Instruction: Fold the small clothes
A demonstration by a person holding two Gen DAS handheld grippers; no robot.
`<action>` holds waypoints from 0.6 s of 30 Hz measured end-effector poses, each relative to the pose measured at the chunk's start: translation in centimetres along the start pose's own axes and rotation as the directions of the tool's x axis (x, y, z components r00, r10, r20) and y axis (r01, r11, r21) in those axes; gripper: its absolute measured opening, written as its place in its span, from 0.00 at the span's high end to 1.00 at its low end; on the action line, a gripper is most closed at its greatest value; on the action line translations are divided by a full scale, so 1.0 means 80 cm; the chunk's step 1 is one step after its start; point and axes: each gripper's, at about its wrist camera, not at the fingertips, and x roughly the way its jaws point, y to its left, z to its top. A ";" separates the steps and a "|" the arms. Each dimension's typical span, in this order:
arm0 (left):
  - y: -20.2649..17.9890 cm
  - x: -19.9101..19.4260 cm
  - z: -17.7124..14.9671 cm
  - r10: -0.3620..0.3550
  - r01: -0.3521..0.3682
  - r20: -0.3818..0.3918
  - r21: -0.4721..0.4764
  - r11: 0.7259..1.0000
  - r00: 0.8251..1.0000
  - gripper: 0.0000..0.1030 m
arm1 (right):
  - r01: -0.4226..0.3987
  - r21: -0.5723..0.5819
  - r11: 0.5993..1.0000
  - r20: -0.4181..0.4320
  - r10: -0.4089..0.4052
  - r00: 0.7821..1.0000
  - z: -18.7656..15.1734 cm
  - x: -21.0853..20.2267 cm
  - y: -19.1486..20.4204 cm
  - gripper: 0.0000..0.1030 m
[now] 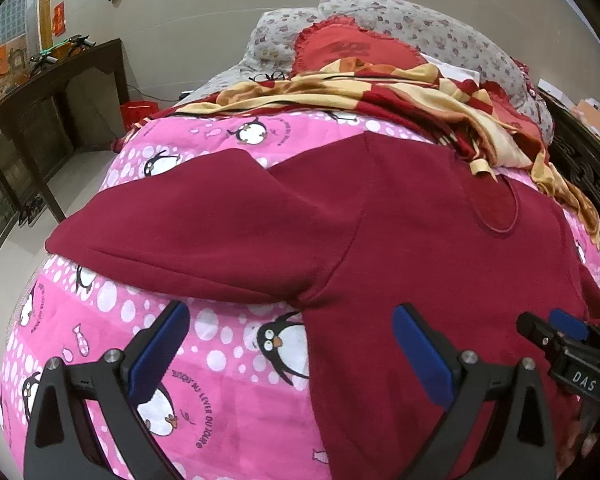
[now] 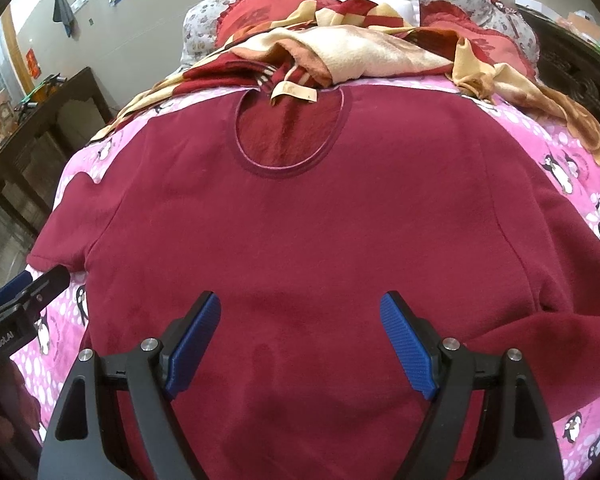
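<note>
A dark red long-sleeved top [image 2: 300, 216] lies flat and unfolded on a pink penguin-print bedcover [image 1: 228, 392], round neckline farthest away, sleeves spread sideways.

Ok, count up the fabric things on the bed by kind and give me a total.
Dark red sweatshirt: 1
Pink penguin bedsheet: 1
Red and cream blanket: 1
Red frilled cushions: 2
Total: 5
</note>
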 end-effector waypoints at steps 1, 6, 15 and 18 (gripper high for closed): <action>0.001 0.000 0.000 0.002 -0.002 0.000 -0.001 1.000 1.000 0.00 | 0.001 -0.001 1.000 0.003 -0.001 1.000 0.000 0.000 0.001 0.00; 0.014 0.002 0.004 0.016 -0.016 -0.001 -0.014 1.000 1.000 0.00 | -0.010 0.003 1.000 0.002 0.010 1.000 0.001 0.000 0.002 0.00; 0.080 0.004 0.021 0.044 -0.045 -0.011 -0.106 0.993 0.999 0.00 | -0.024 0.011 1.000 -0.009 0.024 1.000 0.001 0.003 0.001 0.00; 0.117 0.005 0.028 0.085 -0.085 -0.007 -0.146 0.986 0.996 0.00 | -0.033 0.018 0.999 -0.014 0.034 0.999 0.000 0.005 0.000 0.00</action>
